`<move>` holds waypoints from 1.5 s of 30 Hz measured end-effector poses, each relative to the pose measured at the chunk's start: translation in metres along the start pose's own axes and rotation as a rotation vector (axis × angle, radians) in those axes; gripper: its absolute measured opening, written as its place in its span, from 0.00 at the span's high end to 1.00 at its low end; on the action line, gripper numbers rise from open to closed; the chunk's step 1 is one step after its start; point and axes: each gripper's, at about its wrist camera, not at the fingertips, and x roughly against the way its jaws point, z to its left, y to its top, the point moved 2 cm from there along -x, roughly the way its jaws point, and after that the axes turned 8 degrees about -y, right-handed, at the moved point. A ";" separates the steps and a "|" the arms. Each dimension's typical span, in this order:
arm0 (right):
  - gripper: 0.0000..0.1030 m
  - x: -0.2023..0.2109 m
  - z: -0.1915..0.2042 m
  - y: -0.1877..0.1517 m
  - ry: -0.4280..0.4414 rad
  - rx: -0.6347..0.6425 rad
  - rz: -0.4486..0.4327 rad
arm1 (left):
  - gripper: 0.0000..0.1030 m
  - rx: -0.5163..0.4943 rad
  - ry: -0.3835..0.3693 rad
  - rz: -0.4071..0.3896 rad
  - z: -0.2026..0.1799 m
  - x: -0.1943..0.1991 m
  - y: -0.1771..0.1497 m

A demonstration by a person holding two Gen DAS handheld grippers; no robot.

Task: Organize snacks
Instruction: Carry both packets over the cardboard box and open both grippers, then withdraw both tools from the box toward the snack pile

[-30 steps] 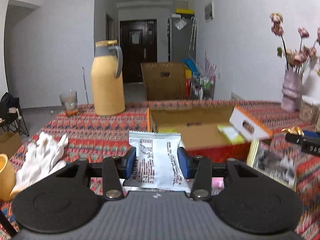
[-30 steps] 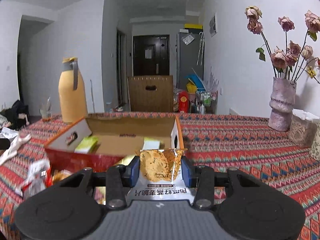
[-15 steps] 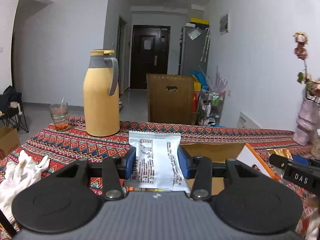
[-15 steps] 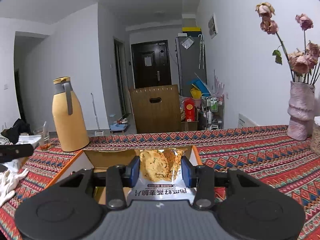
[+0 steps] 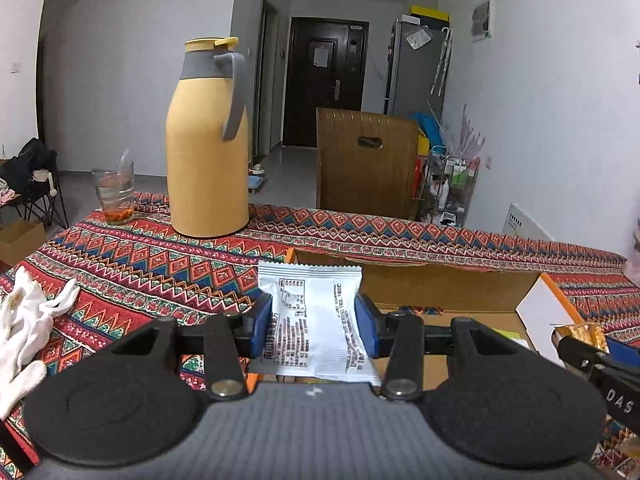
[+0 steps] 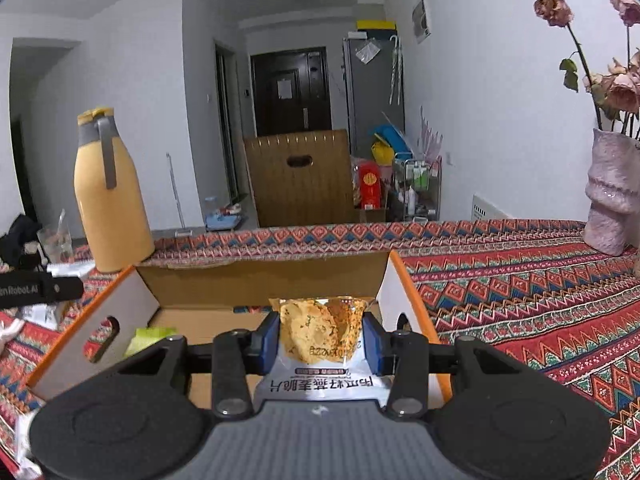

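Note:
My left gripper is shut on a white snack packet with black print and holds it over the left part of the open cardboard box. My right gripper is shut on a snack packet showing a golden crisp and holds it above the same box, near its right wall. A green-yellow packet lies inside the box at the left. The right gripper's tip with its packet shows at the right edge of the left wrist view.
A patterned tablecloth covers the table. A yellow thermos jug and a glass stand at the far left. White gloves lie at the left edge. A vase of dried roses stands at the far right.
Both grippers have moved forward and risen with their packets, from in front of the box to above its opening. The box now fills the lower middle of both views.

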 end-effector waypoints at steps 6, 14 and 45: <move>0.52 0.000 0.002 -0.004 -0.010 0.009 0.005 | 0.46 -0.006 -0.009 0.011 -0.001 -0.002 -0.004; 0.00 0.012 -0.008 -0.006 -0.004 -0.028 -0.032 | 0.00 0.004 0.016 -0.063 -0.002 0.016 -0.004; 0.00 0.066 -0.014 0.015 0.015 -0.028 -0.146 | 0.00 0.001 0.003 -0.127 -0.010 0.068 0.012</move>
